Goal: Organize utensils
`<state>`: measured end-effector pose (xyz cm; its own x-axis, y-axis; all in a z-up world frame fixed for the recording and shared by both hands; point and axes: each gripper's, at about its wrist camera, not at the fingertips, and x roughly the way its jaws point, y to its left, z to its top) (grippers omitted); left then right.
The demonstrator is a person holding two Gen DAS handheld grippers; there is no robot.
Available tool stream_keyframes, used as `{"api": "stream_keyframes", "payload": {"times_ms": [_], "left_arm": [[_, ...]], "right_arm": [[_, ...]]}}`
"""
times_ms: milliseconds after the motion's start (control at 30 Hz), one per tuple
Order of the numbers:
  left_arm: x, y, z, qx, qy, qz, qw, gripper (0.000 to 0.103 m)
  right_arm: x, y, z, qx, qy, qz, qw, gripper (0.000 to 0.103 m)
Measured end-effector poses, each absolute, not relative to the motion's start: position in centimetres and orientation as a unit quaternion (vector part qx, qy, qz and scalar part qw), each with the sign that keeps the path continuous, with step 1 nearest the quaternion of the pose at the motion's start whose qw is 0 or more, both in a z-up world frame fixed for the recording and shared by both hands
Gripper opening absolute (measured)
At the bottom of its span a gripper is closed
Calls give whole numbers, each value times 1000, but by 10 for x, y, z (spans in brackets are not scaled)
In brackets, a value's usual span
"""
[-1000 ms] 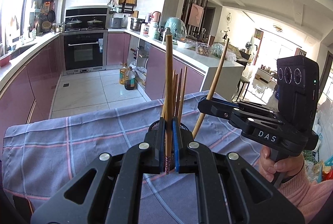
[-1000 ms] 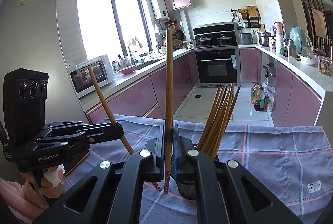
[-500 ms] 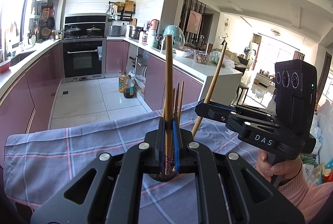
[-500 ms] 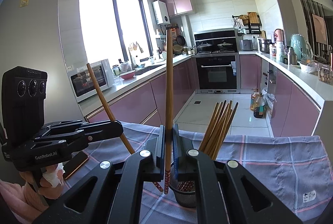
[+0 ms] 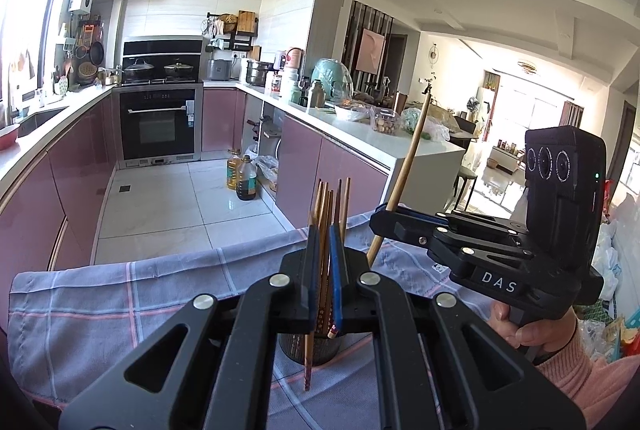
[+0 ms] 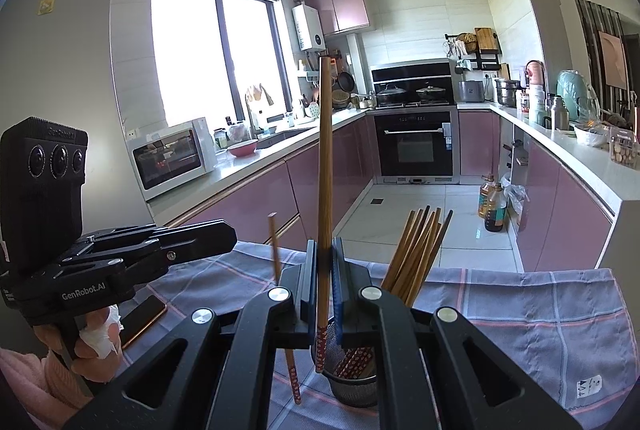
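A dark mesh holder [image 6: 352,386] stands on the cloth with several wooden chopsticks [image 6: 416,254] leaning in it. My right gripper [image 6: 324,270] is shut on one upright chopstick [image 6: 325,158], whose patterned lower end hangs just over the holder's near rim. My left gripper [image 6: 234,240] reaches in from the left with its jaws shut and nothing between them. A loose chopstick [image 6: 276,258] stands tilted just past its fingertips, its patterned end down at the cloth left of the holder. In the left wrist view this chopstick [image 5: 310,362] shows between the left gripper's [image 5: 325,262] pads, in front of the holder [image 5: 294,350].
A blue-grey checked cloth [image 6: 520,310] covers the table. A phone [image 6: 144,314] lies on it near the hand [image 6: 92,346] that holds the left gripper. Beyond the table's far edge are the kitchen floor and pink cabinets [image 6: 260,202].
The chopstick that the left gripper held upright has come out of its pads and dropped beside the holder. The right gripper still holds its chopstick in the same place.
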<state>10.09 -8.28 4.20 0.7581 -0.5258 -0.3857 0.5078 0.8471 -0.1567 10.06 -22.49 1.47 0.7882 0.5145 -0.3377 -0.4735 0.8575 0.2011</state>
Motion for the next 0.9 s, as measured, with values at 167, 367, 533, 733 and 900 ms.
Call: {"api": "stream_keyframes", "payload": {"times_ms": [167, 367, 533, 733, 900], "left_arm": [[99, -83, 35, -16, 220, -278, 935, 5], [112, -69, 15, -7, 256, -263, 930, 5], [135, -58, -24, -8, 314, -233, 920, 16], [173, -64, -83, 4, 393, -195, 899, 18], [204, -75, -115, 17, 428, -169, 888, 21]], "right_arm": [[99, -225, 12, 54, 198, 262, 943, 6], [99, -229, 7, 60, 207, 258, 942, 6], [98, -232, 8, 64, 203, 257, 943, 6], [96, -233, 9, 66, 202, 256, 943, 6], [95, -236, 8, 67, 204, 257, 942, 6]]}}
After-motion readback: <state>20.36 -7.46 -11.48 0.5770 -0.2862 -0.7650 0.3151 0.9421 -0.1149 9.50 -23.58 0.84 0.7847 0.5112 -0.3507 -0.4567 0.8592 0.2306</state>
